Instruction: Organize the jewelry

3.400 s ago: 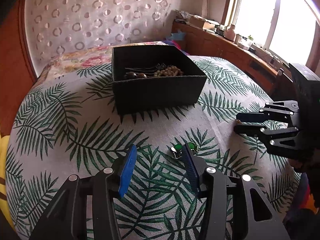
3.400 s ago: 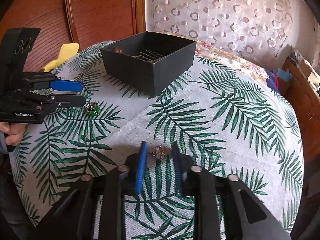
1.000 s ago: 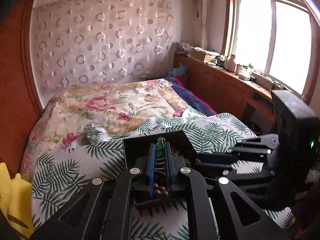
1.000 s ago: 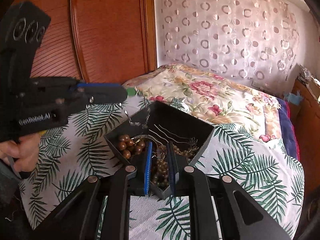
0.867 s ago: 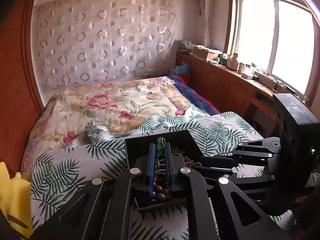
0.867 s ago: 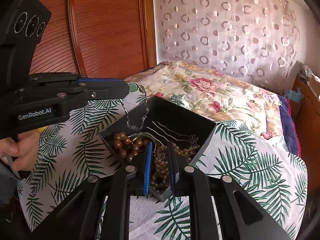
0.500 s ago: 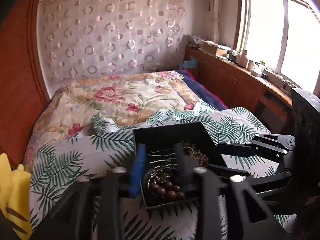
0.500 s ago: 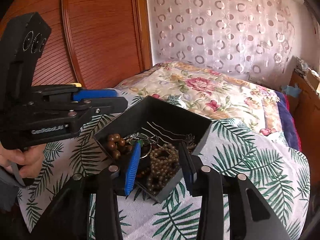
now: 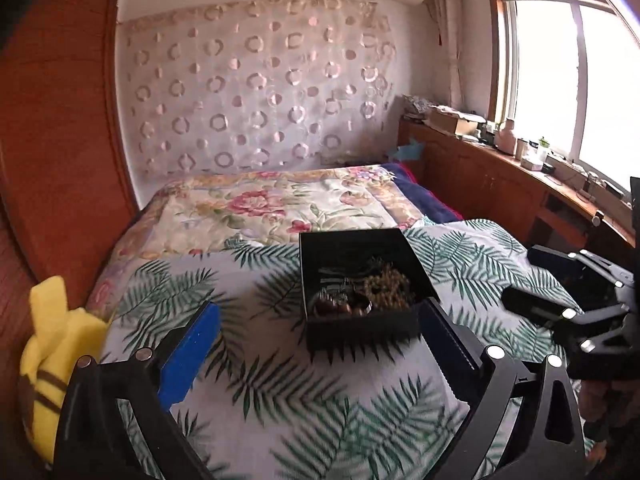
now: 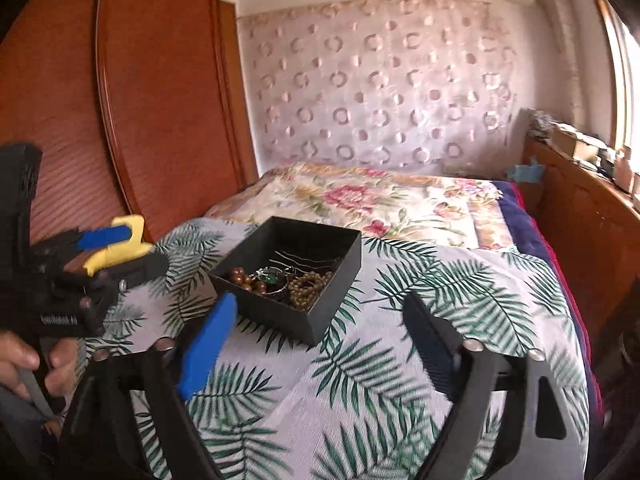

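A black open box (image 9: 362, 330) stands on the palm-leaf cloth (image 9: 280, 380) and holds brown beads (image 9: 336, 307), a tan bead string (image 9: 386, 286), a green-stone piece (image 10: 274, 278) and thin metal pins (image 10: 304, 260). The box also shows in the right wrist view (image 10: 308, 320). My left gripper (image 9: 320, 344) is open and empty, drawn back in front of the box. My right gripper (image 10: 320, 332) is open and empty, also short of the box. Each gripper shows in the other's view, the right one (image 9: 532, 280) and the left one (image 10: 128, 254).
A yellow plush toy (image 9: 52, 344) lies at the cloth's left edge. A floral quilt (image 9: 272, 208) covers the bed behind. A wooden wardrobe (image 10: 120, 120) stands left and a wooden counter (image 9: 520, 184) with clutter runs under the window.
Both grippers opened over the box and dropped their jewelry pieces into it. Both then pulled back and up, away from the box, with jaws wide.
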`<state>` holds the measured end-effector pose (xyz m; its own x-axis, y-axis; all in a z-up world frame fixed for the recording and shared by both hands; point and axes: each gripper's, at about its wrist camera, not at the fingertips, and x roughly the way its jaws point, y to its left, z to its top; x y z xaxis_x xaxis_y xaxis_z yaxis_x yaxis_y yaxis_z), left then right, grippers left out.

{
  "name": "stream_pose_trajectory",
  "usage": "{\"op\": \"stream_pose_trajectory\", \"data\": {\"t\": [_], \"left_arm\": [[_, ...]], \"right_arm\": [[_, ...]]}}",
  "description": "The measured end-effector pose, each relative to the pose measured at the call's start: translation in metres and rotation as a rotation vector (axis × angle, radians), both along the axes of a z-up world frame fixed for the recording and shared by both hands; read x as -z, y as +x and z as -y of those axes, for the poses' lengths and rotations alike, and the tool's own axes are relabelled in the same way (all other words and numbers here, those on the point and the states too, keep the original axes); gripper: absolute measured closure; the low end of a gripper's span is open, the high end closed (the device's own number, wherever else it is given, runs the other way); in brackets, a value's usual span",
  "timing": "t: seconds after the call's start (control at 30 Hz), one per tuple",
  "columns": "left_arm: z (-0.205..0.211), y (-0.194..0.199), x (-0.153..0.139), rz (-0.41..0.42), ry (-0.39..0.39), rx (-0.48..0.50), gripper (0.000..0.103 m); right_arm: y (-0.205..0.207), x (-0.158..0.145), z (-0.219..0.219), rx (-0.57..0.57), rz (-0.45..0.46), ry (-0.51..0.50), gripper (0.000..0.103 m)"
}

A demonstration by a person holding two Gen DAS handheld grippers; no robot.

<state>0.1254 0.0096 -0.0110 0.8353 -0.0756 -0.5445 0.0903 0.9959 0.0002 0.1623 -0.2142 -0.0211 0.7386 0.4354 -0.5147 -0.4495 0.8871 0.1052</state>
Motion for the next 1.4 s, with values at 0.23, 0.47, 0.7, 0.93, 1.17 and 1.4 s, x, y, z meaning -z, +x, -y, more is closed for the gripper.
{"op": "stream_pose_trajectory", "data": {"t": [0.23,0.47,0.7,0.93,1.17,1.4], "left_arm": [[0.001,-0.046,-0.005,0.025,-0.001,-0.036,0.008],[0.0,-0.072,-0.009,0.047,0.012,-0.072,0.008],[0.001,-0.081,-0.01,0.058,0.013,-0.071,0.008],[0.003,-0.083,-0.007,0.065,0.006,-0.058,0.008],[0.005,-0.079,-0.004,0.055,0.0,-0.059,0.008],[0.005,-0.079,-0.002,0.059,-0.001,-0.061,0.008]], "right_arm": [[-0.05,-0.02,0.015,0.078,0.085,0.039,0.002],[-0.079,-0.026,0.02,0.129,0.105,0.042,0.002],[-0.081,-0.018,0.021,0.144,0.096,0.041,0.002],[-0.079,-0.012,0.019,0.15,0.095,0.036,0.002],[-0.08,-0.012,0.019,0.15,0.093,0.039,0.002],[-0.08,-0.01,0.018,0.151,0.095,0.037,0.002]]}}
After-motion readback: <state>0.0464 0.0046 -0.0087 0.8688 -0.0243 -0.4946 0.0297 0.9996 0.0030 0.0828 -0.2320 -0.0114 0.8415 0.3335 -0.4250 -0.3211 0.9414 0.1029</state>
